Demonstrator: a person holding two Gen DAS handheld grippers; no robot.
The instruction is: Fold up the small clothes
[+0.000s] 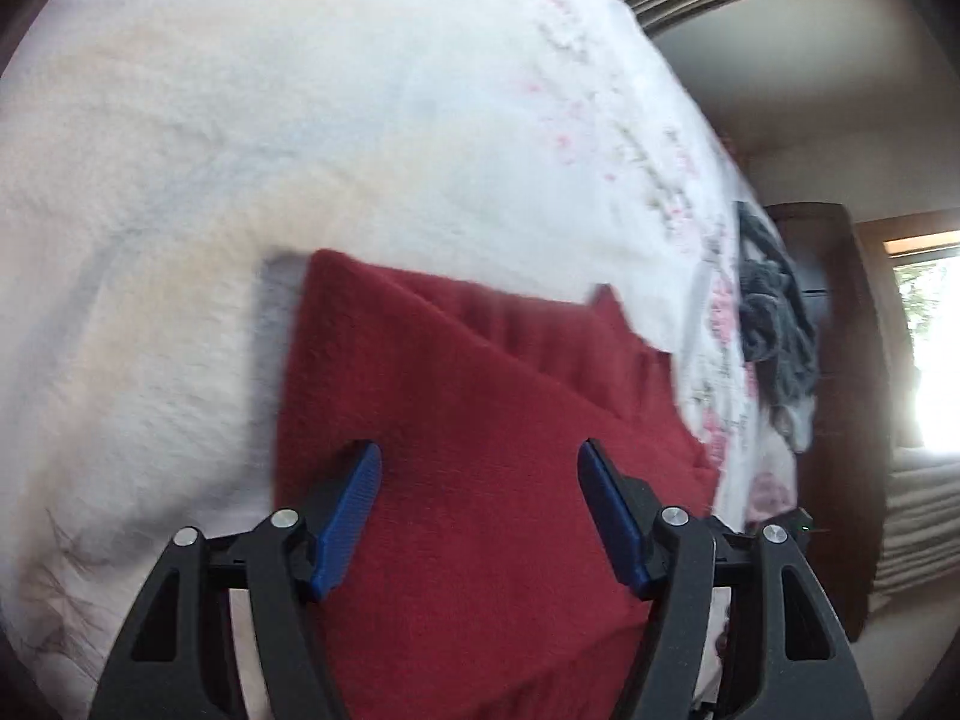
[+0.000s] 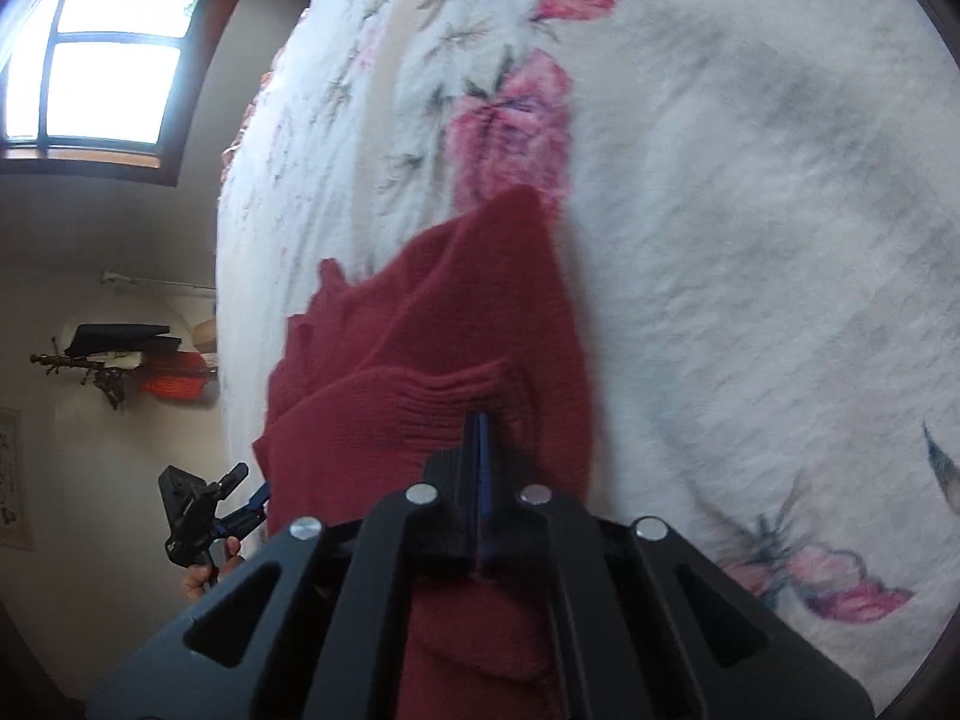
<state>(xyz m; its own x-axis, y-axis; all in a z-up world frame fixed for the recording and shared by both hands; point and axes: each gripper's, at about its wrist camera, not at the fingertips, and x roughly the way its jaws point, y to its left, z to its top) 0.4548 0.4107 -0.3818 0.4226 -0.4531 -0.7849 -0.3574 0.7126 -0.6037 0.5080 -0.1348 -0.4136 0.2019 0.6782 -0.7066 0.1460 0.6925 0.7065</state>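
Mid-fold. Red knit garment lies on the floral bedspread, one flap already over. Right gripper is clamped on its ribbed edge; left gripper hangs spread above the cloth, gripping nothing. Final fold and flattening remain, likely.

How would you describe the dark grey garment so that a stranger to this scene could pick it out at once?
Start from the white floral blanket that covers the bed. Follow it to its far edge, past the red knitted garment. There lies the crumpled dark grey garment, the only dark, unfolded heap on the blanket.
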